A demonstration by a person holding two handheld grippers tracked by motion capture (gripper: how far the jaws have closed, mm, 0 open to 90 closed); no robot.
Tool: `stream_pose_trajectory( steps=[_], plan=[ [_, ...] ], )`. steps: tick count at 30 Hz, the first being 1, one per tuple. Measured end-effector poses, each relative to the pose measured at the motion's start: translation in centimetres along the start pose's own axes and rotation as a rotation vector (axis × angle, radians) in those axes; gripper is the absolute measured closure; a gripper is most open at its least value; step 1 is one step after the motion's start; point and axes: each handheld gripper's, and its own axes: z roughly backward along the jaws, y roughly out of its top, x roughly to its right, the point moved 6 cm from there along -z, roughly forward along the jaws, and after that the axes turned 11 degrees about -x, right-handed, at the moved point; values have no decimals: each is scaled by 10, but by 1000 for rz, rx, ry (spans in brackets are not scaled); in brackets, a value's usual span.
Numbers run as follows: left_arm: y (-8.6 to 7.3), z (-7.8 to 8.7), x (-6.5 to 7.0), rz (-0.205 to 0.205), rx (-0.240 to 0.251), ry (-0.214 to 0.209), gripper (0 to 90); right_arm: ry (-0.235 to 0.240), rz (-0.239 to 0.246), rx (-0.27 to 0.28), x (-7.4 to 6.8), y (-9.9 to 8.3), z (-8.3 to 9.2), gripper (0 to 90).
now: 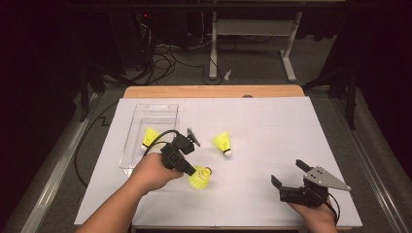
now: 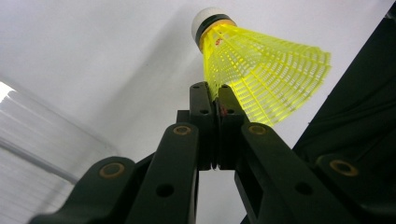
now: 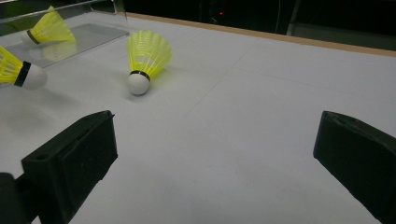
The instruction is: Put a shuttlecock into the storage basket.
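Left gripper (image 1: 193, 171): fingers (image 2: 201, 100) clamped on the skirt of a yellow shuttlecock (image 1: 200, 177), just right of the clear tray (image 1: 167, 109).
Right gripper (image 1: 289, 173): fingers spread wide, holding nothing, well right of the tray, low over the white counter (image 1: 272, 131).

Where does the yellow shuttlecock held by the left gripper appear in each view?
High view: held shuttlecock lies low, left of centre.
Left gripper view: it sits upper centre, skirt pinched between the fingers.
Right gripper view: it is cut by the left edge.
Shared landmark: clear tray.
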Motion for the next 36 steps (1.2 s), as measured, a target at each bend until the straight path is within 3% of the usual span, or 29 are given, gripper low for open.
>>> stream_pose_trajectory(
  steps=[16,26,36],
  plan=[
    [-1,41,-1,12,41,19,886,24,-4,3,-1,0,1,3],
    [-17,66,-17,55,87,26,886,27,0,-3,-1,-1,0,5],
    [-40,80,-39,117,97,43,889,42,-11,1,-3,-1,0,6]
  ],
)
